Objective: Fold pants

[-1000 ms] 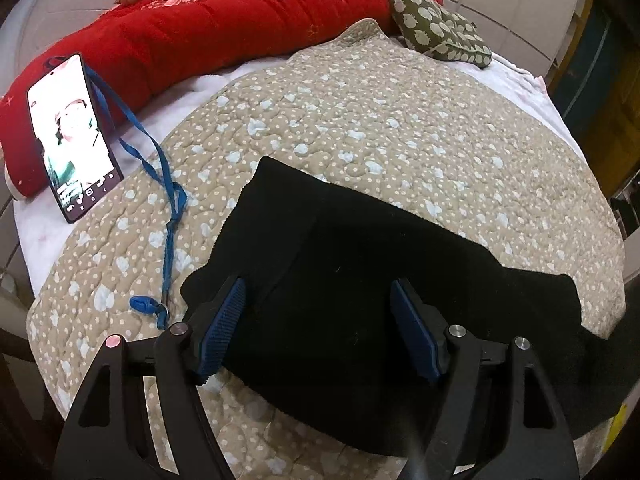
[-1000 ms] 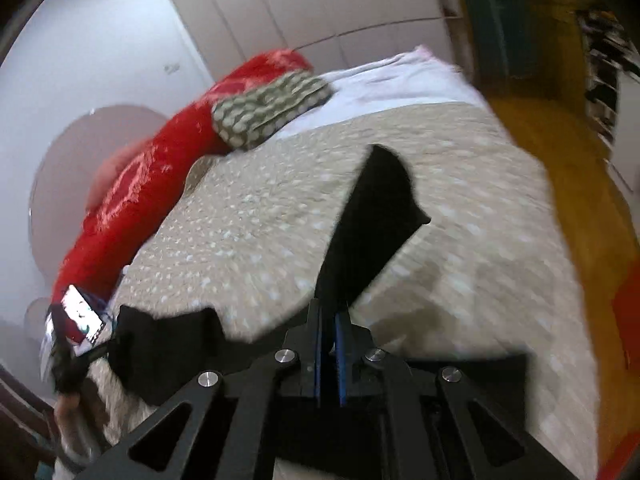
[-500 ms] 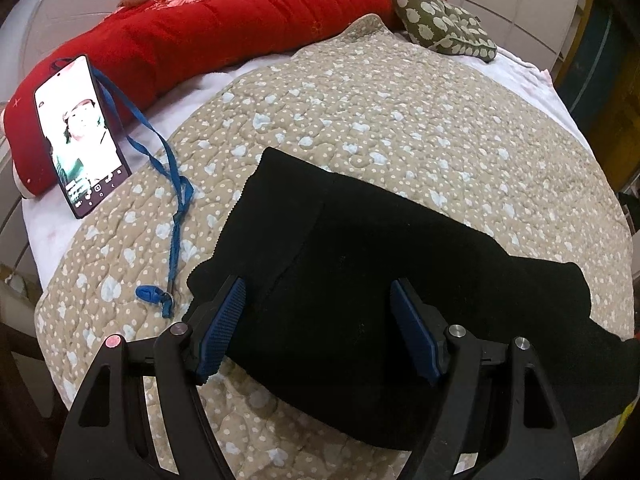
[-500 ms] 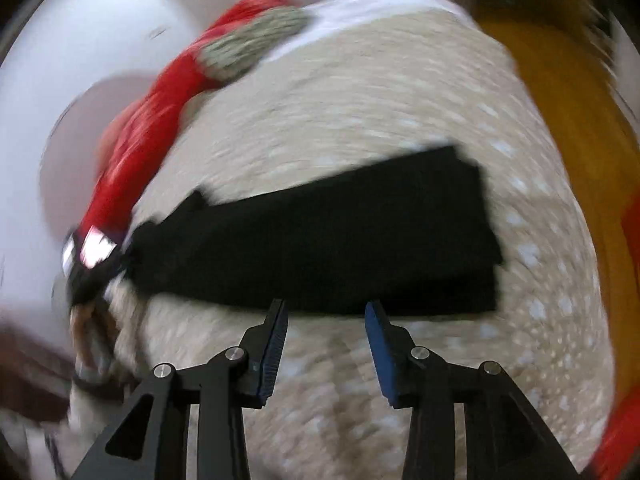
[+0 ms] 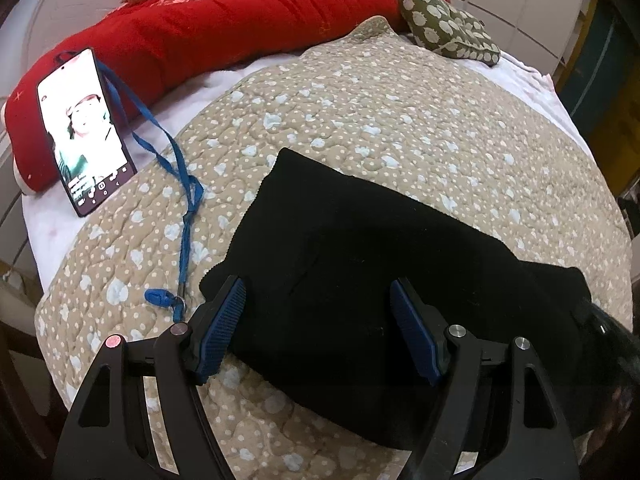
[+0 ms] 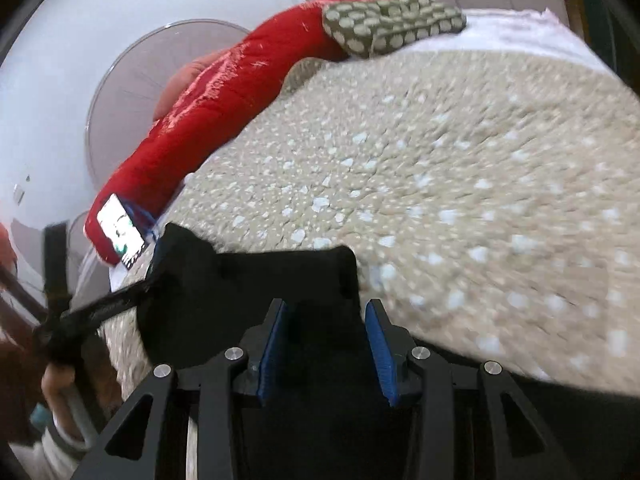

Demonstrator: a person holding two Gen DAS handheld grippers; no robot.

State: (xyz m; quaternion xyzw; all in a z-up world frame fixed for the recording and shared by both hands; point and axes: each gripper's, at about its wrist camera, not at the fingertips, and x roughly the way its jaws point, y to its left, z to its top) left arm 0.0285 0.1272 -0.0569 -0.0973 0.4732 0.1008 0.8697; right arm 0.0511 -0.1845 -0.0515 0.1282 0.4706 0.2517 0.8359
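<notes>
My left gripper (image 5: 318, 334) is spread wide over the black pants (image 5: 384, 264), which lie folded across the lower middle of the frame on the dotted quilt (image 5: 400, 120). My right gripper (image 6: 326, 344) gapes too, pants (image 6: 280, 280) between its pads. A phone (image 5: 84, 130) leans at upper left.

No readable writing anywhere I look.

The lit screen of the black smartphone (image 5: 84, 130) leaning on the long red quilted bolster (image 5: 208, 36) shows a face and a row of small white icons at its bottom edge, but I can make out no letters or numbers there; in my right wrist view the screen (image 6: 120, 238) is too blurred.
</notes>
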